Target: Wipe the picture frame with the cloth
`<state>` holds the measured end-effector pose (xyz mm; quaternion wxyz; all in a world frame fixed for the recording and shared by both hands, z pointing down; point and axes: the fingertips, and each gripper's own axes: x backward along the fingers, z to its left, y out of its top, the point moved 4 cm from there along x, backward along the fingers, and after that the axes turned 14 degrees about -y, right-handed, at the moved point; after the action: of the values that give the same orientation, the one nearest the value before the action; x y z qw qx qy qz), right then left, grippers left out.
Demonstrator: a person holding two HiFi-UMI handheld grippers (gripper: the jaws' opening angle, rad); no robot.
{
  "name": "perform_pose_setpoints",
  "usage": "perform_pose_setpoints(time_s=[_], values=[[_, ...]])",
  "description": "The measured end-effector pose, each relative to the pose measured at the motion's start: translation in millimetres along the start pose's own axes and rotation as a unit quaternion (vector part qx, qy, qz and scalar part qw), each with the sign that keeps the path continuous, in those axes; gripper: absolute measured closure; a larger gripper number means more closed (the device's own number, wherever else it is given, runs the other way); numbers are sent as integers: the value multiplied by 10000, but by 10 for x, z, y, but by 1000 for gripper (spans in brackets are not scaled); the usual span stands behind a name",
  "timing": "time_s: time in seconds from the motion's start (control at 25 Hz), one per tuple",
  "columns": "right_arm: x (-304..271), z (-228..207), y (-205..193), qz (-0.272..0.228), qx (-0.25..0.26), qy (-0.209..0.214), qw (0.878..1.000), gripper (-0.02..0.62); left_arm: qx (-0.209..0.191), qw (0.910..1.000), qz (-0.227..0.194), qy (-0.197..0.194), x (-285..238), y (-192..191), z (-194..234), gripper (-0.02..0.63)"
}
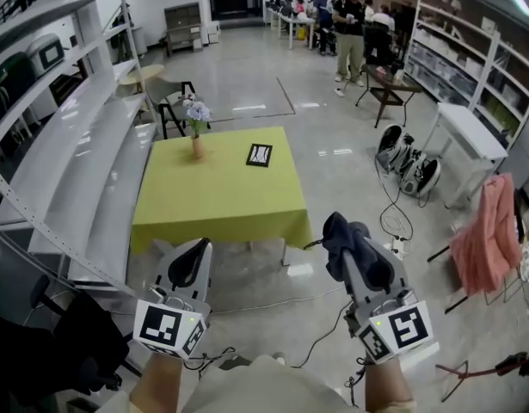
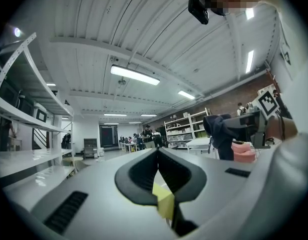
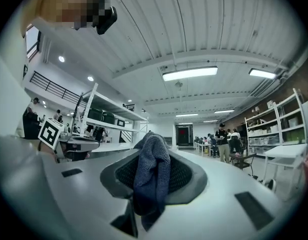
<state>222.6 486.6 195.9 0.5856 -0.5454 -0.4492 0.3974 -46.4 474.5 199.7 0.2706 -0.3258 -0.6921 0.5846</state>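
The left gripper (image 1: pixel 193 261) is held low in front of the person, its jaws closed tip to tip with nothing between them; in the left gripper view only a sliver of the yellow-green table shows through the gap behind the tips. The right gripper (image 1: pixel 367 269) is level with it on the other side, its jaws clamped on a dark blue cloth (image 1: pixel 341 235), which bunches up above the tips and hangs down between the pads in the right gripper view. Both are well short of the table (image 1: pixel 212 209), which stands ahead on the shiny floor under a yellow-green cover. The picture frame (image 1: pixel 259 155) sits on the far right part of the tabletop, seemingly lying flat, though it is too small to be sure. A vase of flowers (image 1: pixel 197 127) stands to the left of it, apart from the frame. White shelves (image 1: pixel 75 153) run along the left side, and a pink garment (image 1: pixel 486 231) hangs at the right
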Motion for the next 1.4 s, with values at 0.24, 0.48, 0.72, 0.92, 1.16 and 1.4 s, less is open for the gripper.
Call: perform_pose_setpoints(time_s=[0.24,0.48,0.72,0.92,1.16,1.4], values=[[-6,-171,-123,111,-42,173,9998,488,40,9999,28,100,-103,-77,-159,598],[-78,-286,-263,150,-33,221,9996,488,6,9999,89,74,-235,-197,-186,598],[-209,-395,-507,217,-55,189,9996,488,366,9992,-78,-116,-495,-390,-152,598],[-475,-417,-722,345,-47,209,9992,486,229,9996,1,-143,-691,-539,6,598],[-989,-403,-948,509,-109,286,9982,486,252,9996,88,-69,-928,-725,386,598],[-1606,-308,-1091,690,-118,439,9966,486,349,9992,204,-19,-1203,-887,873,598]])
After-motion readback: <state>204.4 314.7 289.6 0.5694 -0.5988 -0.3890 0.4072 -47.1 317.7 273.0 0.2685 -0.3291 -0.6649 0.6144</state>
